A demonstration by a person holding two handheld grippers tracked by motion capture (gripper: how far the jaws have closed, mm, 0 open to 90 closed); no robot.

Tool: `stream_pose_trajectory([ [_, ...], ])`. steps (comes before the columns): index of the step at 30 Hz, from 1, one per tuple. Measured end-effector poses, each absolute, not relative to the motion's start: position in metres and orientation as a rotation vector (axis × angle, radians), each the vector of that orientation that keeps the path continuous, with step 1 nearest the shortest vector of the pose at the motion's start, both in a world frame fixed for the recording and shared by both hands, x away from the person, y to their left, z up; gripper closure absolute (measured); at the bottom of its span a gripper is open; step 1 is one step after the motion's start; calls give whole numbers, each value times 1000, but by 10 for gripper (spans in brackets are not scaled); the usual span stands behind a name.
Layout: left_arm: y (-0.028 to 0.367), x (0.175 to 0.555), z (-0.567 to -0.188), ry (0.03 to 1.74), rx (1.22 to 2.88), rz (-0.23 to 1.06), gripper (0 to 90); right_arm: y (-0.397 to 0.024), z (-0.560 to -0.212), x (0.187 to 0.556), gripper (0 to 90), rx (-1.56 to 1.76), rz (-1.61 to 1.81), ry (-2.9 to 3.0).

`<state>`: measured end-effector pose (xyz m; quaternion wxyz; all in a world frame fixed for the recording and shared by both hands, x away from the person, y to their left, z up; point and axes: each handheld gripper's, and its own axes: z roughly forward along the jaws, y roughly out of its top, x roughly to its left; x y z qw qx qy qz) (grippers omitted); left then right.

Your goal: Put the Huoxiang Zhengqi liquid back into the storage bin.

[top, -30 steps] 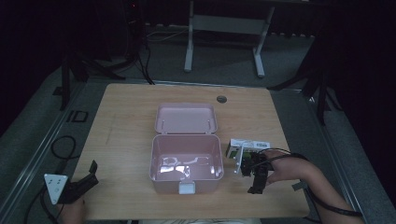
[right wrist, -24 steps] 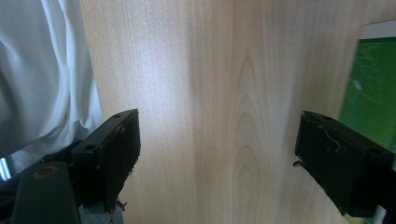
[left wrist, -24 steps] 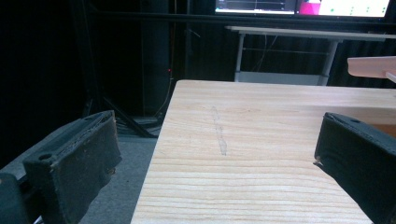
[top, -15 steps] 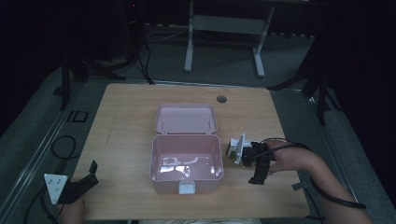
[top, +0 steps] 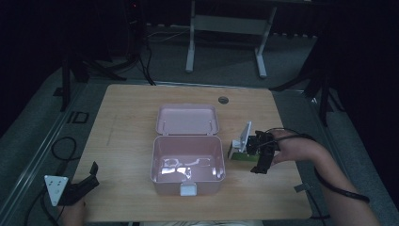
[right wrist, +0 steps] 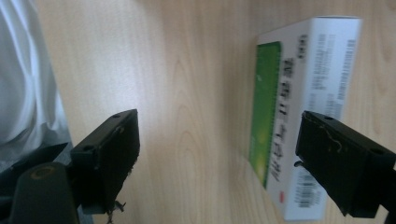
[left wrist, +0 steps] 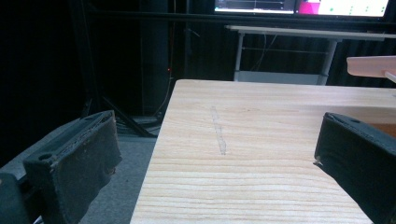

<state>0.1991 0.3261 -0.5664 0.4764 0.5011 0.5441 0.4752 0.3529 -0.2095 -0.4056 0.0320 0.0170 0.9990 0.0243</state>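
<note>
The right gripper (top: 261,155) hangs over a small white-and-green carton (right wrist: 299,116) that lies flat on the wooden table (top: 127,127), just to the right of an open pink box (top: 187,162). Its jaws stand wide, and in the right gripper view one of them overlaps the carton's white face while the other is over bare wood well to the side. To grasp cleanly, the person would likely need to shift the gripper until both jaws straddle the carton's narrow width, then lower it square to the tabletop before closing (a skewed bite could spin the light carton away). The left gripper (top: 77,188) rests near the table's front left corner, jaws also spread, holding nothing. The pink box has its lid (top: 187,118) folded back; inside there are pale glints that are too faint to identify.
</note>
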Motion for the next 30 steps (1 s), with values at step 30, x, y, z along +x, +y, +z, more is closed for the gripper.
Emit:
stream_pose_trajectory([
  [30,326,199,-566,1326,1228,1159,2,-219,-438,421,352,161,-51,3103],
])
